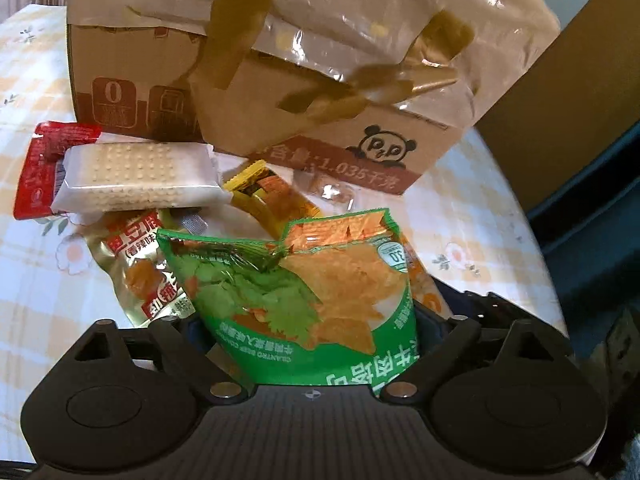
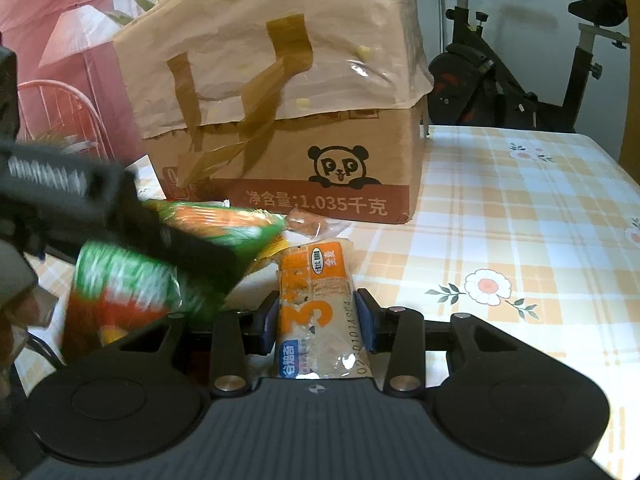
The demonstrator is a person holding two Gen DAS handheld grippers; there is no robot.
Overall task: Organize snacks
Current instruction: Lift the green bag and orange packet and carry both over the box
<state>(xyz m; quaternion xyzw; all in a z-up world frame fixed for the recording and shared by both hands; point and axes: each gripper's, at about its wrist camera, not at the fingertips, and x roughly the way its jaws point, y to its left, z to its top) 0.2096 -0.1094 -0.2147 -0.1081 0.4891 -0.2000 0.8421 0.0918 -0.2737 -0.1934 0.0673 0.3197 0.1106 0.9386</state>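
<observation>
My left gripper [image 1: 308,320] is shut on a green chip bag [image 1: 312,296] and holds it above the table. The same bag shows blurred in the right wrist view [image 2: 132,272], under the left gripper's dark body. My right gripper [image 2: 318,316] is shut on an orange and clear cracker pack [image 2: 316,308]. Loose snacks lie in front of the box: a white biscuit pack [image 1: 140,176], a red packet [image 1: 40,168], a gold packet [image 1: 132,268] and a yellow bar [image 1: 272,196]. A cardboard box [image 2: 344,164] with a panda print stands behind them, a tan bag [image 2: 280,40] draped over it.
The table has a checked flower cloth [image 2: 520,220]. An exercise bike [image 2: 520,80] stands behind the table at the right. A pink chair [image 2: 60,104] is at the far left. The table edge [image 1: 532,240] curves down the right side.
</observation>
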